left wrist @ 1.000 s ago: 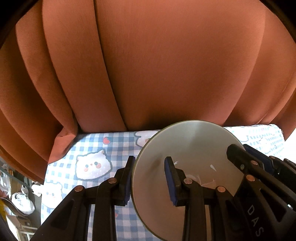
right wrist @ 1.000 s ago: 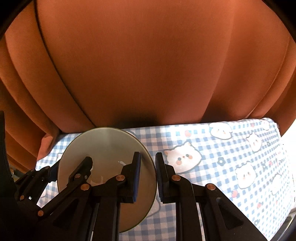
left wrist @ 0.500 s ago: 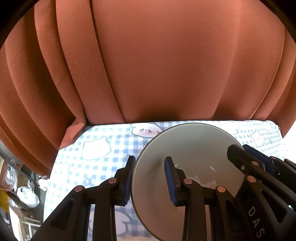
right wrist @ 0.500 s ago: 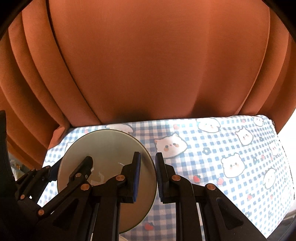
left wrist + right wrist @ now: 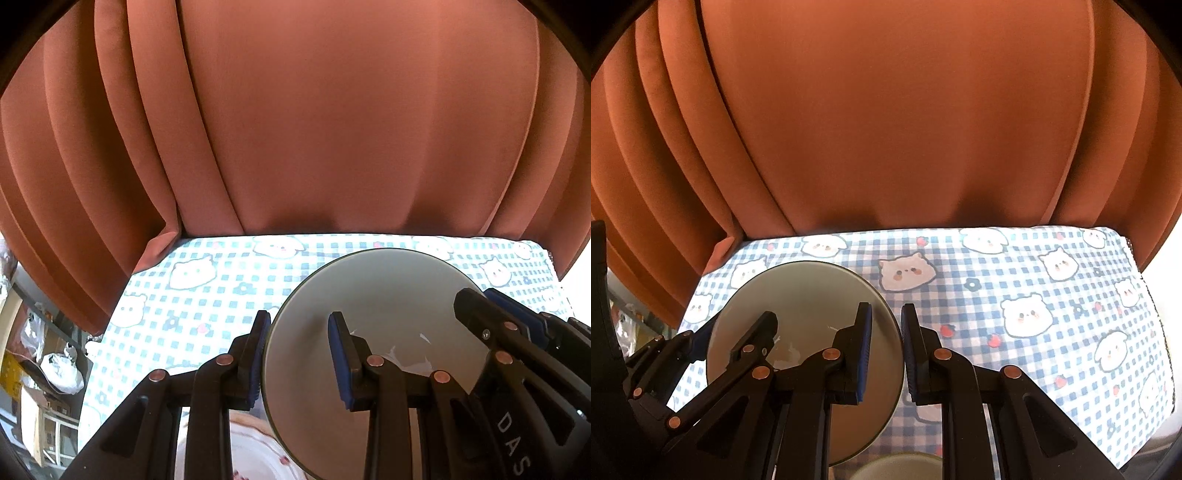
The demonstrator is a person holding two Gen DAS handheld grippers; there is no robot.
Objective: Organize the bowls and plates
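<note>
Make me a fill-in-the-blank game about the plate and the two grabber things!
1. The grey plate is held by ____ hand-held grippers at once.
2. The left hand-held gripper pinches the plate's left edge, and the right hand-held gripper pinches its ____ edge.
3. The tablecloth has blue and white ____ with little animal faces.
4. Behind the table hangs a ____ curtain.

Missing words: two; right; checks; orange

Both fisheye views bow strongly, with black corners; daylight from the right edge blows out to white, washing the blue-checked animal-print tablecloth (image 5: 207, 314) pale in the left view, while the rust-orange pleated curtain (image 5: 886, 122) stays evenly lit and sharp.
</note>
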